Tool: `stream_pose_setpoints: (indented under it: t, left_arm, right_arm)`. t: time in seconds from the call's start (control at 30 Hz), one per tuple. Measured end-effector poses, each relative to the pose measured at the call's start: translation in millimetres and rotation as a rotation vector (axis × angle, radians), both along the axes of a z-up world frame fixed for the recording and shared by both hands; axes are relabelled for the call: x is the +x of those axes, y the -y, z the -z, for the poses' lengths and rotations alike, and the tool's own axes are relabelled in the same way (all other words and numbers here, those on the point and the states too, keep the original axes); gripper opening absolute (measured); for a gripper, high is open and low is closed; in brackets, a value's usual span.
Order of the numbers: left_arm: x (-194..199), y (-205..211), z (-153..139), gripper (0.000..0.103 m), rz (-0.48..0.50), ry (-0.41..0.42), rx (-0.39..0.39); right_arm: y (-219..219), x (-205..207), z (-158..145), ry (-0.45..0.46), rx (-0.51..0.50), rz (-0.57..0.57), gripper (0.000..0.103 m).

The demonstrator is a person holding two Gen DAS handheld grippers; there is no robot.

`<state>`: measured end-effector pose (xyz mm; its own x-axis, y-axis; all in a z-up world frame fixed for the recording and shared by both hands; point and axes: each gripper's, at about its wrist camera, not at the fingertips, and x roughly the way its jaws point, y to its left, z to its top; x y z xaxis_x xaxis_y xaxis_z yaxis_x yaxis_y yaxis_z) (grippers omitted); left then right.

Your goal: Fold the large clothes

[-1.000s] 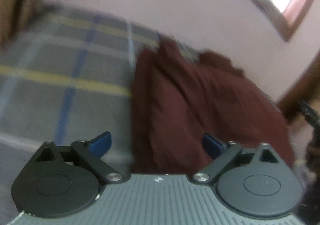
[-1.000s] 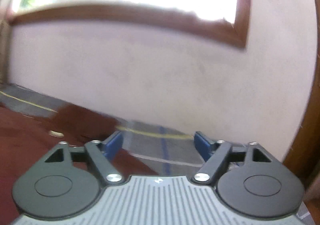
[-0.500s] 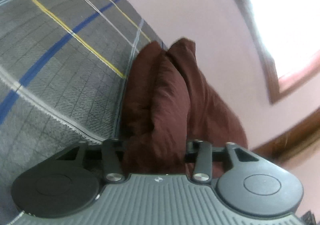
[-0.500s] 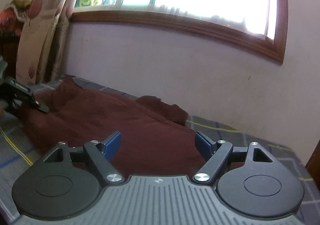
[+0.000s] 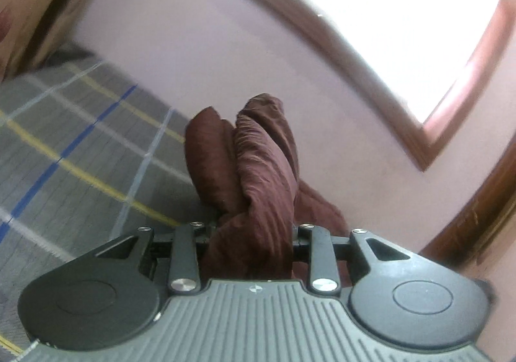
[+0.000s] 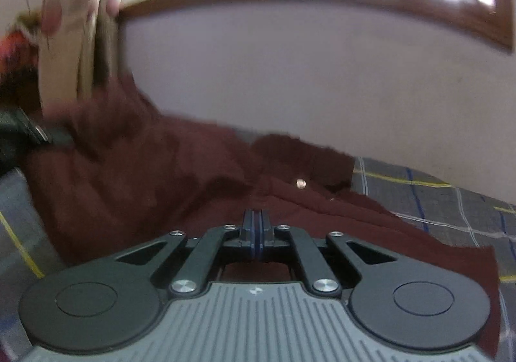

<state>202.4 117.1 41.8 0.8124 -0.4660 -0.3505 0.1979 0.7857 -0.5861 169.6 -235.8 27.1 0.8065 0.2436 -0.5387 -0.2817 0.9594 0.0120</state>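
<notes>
Pink wall and a bright window stand behind a bed with a grey checked blanket (image 5: 74, 149). On it lies the big dark red cloth garment (image 6: 167, 175). A moment ago both grippers were wide open. Now the left gripper (image 5: 250, 234) pinches a thick bunch of it, and the right gripper (image 6: 254, 233) has closed tight on its near edge. So folding can start. From the left gripper, the garment runs long toward the wall.
</notes>
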Motion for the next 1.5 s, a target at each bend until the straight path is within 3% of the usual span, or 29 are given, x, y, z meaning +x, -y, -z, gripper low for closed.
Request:
stream_pose_setpoints:
  t: [0.17,0.33,0.53,0.6,0.77,0.87,0.93,0.97,1.0,1.07,1.2,1.3,1.37,1.4,1.43,1.47,1.5]
  left_arm:
    - [-18.6,44.9,-32.6,0.032,0.069,0.107,0.057]
    - [-21.5,122.4,-53.5,0.032,0.229,0.189,0.069]
    - [-6.9,209.7,-38.4,0.032,0.443,0.21,0.025]
    - [-5.0,228.7,-31.4,0.033,0.492,0.214,0.017]
    - [-3.7,259.6,-8.7,0.033,0.569,0.197,0.012]
    - [-6.3,283.1,7.7,0.033,0.61,0.194,0.043]
    - [-12.7,301.1,17.9,0.033,0.636,0.199,0.068]
    - [-16.5,309.4,21.9,0.033,0.65,0.208,0.084]
    - [-17.6,319.2,27.5,0.033,0.66,0.218,0.1]
    - [-25.8,335.4,37.9,0.034,0.682,0.23,0.136]
    - [-35.8,360.2,53.8,0.036,0.708,0.241,0.182]
    - [-42.9,371.4,56.2,0.04,0.708,0.26,0.208]
    - [-46.6,377.6,58.0,0.045,0.709,0.273,0.221]
    - [-49.0,380.0,59.4,0.047,0.709,0.28,0.229]
    - [-49.0,384.0,59.8,0.05,0.711,0.288,0.24]
    - [-50.7,385.7,60.3,0.051,0.716,0.292,0.249]
    - [-51.4,389.1,60.3,0.053,0.722,0.294,0.255]
  right_arm:
    - [23.2,46.1,25.4,-0.133,0.186,0.034,0.002]
    - [65.6,80.2,57.5,-0.309,0.616,0.111,0.0]
    - [108.9,89.8,79.5,-0.423,0.885,0.11,0.0]
    - [133.0,83.5,76.5,-0.423,0.96,0.123,0.0]
    - [219.2,33.2,51.2,-0.284,0.964,0.201,0.004]
    - [272.8,-1.7,42.7,-0.221,0.991,0.275,0.016]
    - [299.4,-27.0,34.5,-0.181,0.999,0.315,0.042]
    - [310.7,-40.3,29.2,-0.156,0.987,0.344,0.07]
    - [319.2,-50.2,22.9,-0.141,0.96,0.379,0.076]
    - [329.5,-63.1,12.3,-0.127,0.918,0.41,0.076]
    - [329.7,-69.8,-2.5,-0.119,0.912,0.378,0.087]
    - [315.4,-51.8,-10.5,-0.17,0.852,0.344,0.091]
    - [300.4,-39.7,-19.6,-0.2,0.78,0.311,0.092]
    - [289.0,-29.3,-24.7,-0.207,0.72,0.302,0.099]
    - [277.9,-18.4,-29.2,-0.202,0.662,0.299,0.1]
    - [268.2,-12.1,-35.6,-0.184,0.61,0.278,0.099]
    - [258.9,-6.6,-40.4,-0.162,0.571,0.245,0.091]
